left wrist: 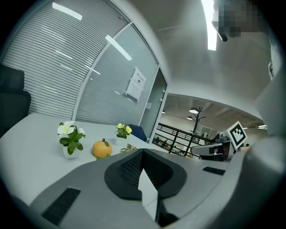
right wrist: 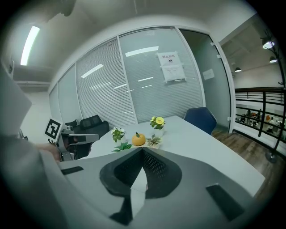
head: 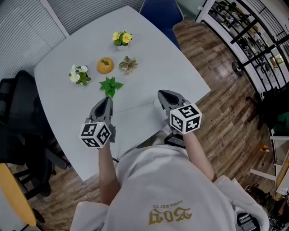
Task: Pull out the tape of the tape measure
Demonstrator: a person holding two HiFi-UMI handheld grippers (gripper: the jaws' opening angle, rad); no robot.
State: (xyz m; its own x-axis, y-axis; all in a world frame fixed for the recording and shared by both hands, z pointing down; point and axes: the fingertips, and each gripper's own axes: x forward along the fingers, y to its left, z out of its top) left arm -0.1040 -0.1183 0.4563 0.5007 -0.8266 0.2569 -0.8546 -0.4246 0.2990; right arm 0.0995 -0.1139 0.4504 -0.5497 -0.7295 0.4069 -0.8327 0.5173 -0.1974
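No tape measure shows in any view. Over the near part of the white table, my left gripper and my right gripper hang side by side and point towards the far end. Both are shut with nothing between the jaws. The left gripper view has its jaws meeting at a point, with the right gripper's marker cube off to the side. In the right gripper view the jaws are likewise closed, and the left gripper's marker cube is at the left.
Small decorations stand mid-table: a yellow flower pot, an orange, a white flower pot, a green leafy plant and a succulent. A blue chair is at the far end, a black chair at the left.
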